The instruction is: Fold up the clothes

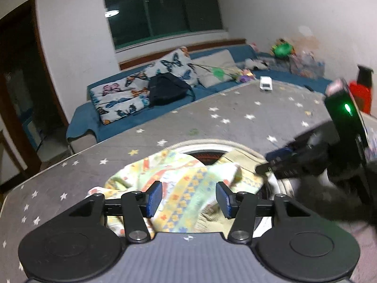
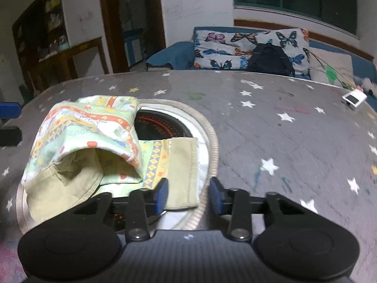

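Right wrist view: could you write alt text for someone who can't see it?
A small patterned garment lies crumpled on a grey star-print table, partly covering a round burner set into it. The open right tongs hover at its plain beige hem, holding nothing. Behind is a blue sofa with butterfly cushions.

Dim indoor light is cast from a ceiling lamp mirrored in the window (image 1: 162, 11); edges are bowed, corners blackened, and motion blur is seen right of it.
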